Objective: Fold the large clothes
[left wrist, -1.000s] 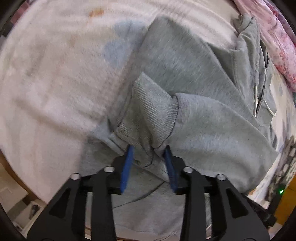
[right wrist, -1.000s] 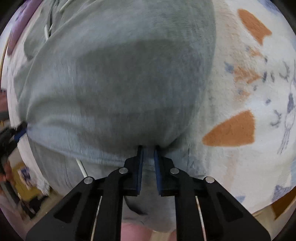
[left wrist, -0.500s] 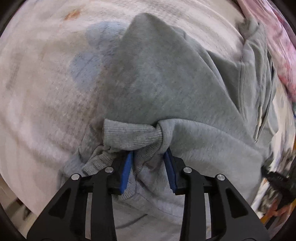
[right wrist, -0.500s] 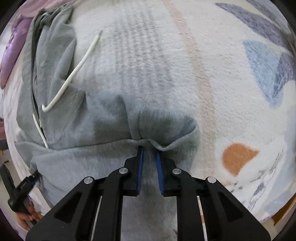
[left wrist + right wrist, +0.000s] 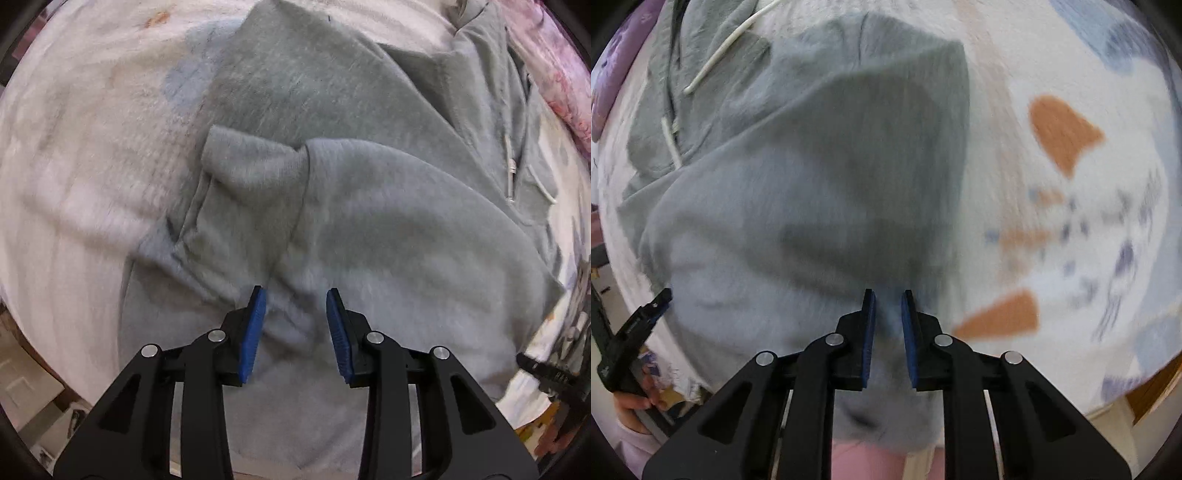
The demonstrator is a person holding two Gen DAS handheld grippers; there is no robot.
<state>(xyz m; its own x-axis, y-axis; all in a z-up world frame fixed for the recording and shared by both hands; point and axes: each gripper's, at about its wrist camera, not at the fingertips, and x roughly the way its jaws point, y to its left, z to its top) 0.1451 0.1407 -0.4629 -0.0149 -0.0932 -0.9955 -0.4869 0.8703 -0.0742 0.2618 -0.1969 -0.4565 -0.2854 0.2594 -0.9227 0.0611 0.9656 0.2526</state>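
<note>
Garment: we see a grey hoodie (image 5: 369, 206) spread over a white patterned blanket (image 5: 81, 155) on what looks like a bed, its sleeve folded across the body, ribbed cuff (image 5: 255, 166) uppermost, white drawstrings (image 5: 716, 55) near the hood.
Left gripper: our left gripper (image 5: 295, 325) points straight down over the sleeve; its fingers (image 5: 255, 325) stand moderately apart with fleece bunched between them, but blur keeps us from saying whether the pads press on it.
Right gripper: our right gripper (image 5: 888, 332) has its fingers (image 5: 868, 332) narrow, pinching a raised fold of the hoodie at its side edge.
Handling: we judge the fabric soft, thick and limp, fairly heavy for cloth; it will sag and drag on the fuzzy blanket rather than slide, and layers may slip apart if only the top one is caught.
Where to hold: we would grip seams, the hem or the cuff, where the cloth is doubled and firm, taking all layers together.
Other hand: a person's hand (image 5: 631, 402) carries the left gripper at the right view's edge.
</note>
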